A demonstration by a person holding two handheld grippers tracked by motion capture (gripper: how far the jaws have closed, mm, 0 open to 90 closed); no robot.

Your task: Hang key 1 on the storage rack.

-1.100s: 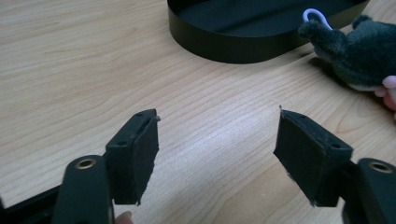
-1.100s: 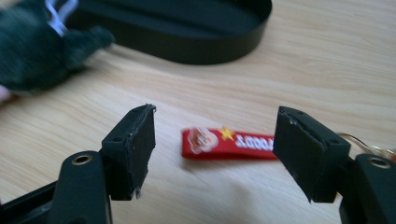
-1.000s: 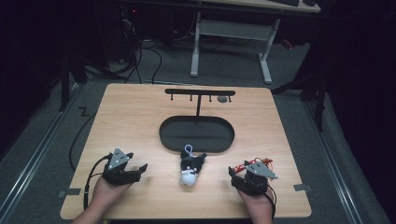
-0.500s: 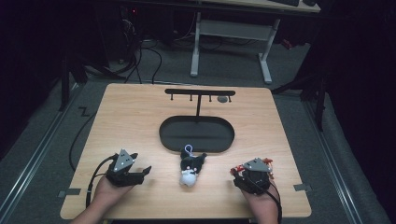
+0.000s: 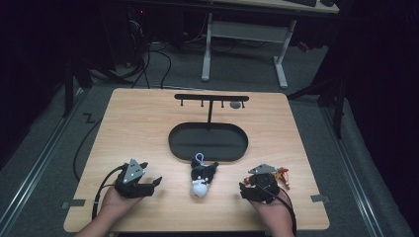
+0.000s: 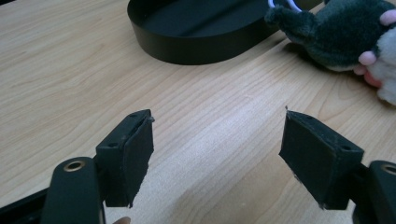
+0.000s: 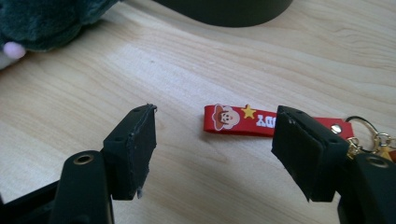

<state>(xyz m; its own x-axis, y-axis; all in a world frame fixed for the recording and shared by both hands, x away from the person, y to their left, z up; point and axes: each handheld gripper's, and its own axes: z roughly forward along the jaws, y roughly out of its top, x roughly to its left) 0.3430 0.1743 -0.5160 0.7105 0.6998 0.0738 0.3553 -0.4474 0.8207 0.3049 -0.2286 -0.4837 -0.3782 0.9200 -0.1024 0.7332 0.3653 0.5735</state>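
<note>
Nothing looks begun: the oval black tray [image 5: 207, 142] is empty and the hooks on the rack [image 5: 211, 98] behind it appear bare. The plush toy [image 5: 201, 177] lies on the tabletop [image 5: 138, 128] just in front of the tray, the red strap keychain [image 7: 261, 122] in front to the tray's right. The left gripper [image 6: 217, 158] and right gripper [image 7: 215, 151] have their fingers wide, holding nothing. The keychain's ring end is cut off by a finger.

Dim room, grey floor [image 5: 44, 148], white-legged desk [image 5: 244, 29] behind.
</note>
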